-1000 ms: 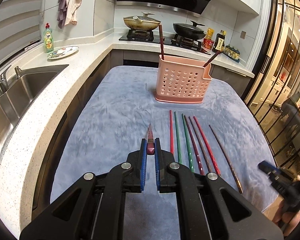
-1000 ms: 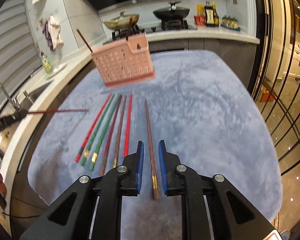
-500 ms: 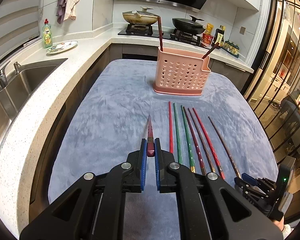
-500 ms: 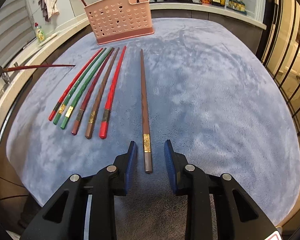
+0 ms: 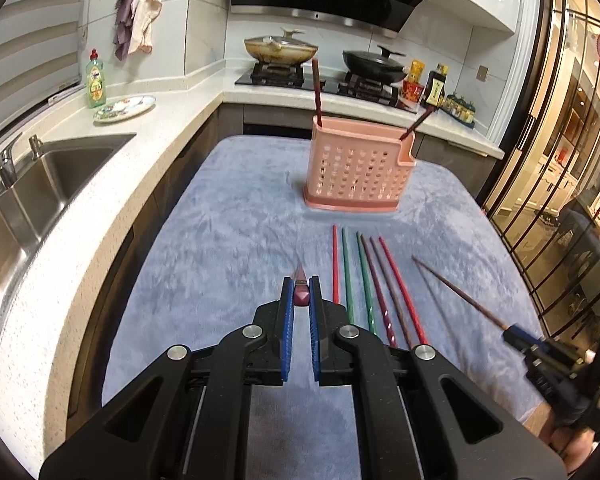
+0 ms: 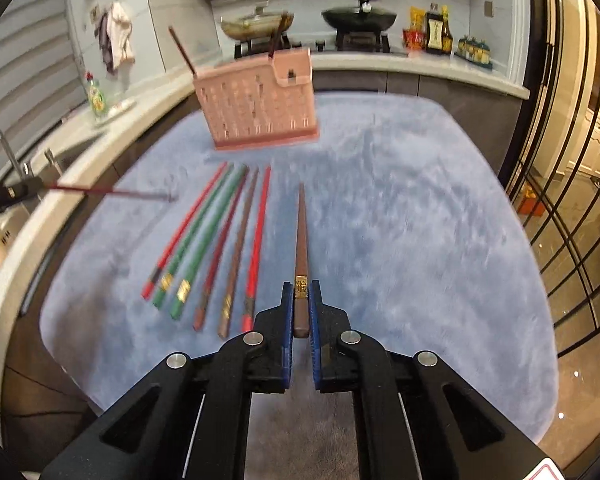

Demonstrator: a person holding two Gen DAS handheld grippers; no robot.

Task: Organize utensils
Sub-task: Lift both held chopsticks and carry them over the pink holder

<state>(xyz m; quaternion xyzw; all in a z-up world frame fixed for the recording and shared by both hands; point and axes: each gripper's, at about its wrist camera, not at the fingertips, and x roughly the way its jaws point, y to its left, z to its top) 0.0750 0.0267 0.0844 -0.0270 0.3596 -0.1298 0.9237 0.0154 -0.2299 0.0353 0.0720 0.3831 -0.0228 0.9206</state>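
Chopsticks are the work items. Left wrist view: the left gripper (image 5: 302,294) is clenched on a maroon chopstick (image 5: 301,285) above the blue mat (image 5: 228,240) on the desk; the pink holder (image 5: 356,172) stands beyond, six chopsticks (image 5: 364,280) lying before it. Right wrist view: the right gripper (image 6: 300,300), its jaws just closed, is grasping the brown chopstick (image 6: 301,248) near its butt end. Risk: an end grip lets the long shaft pivot or slip, missing the holder.

Bare blue cloth (image 6: 420,220) is left right of the six chopsticks (image 6: 220,240); beyond them, passage is blocked by the pink basket (image 6: 260,108).
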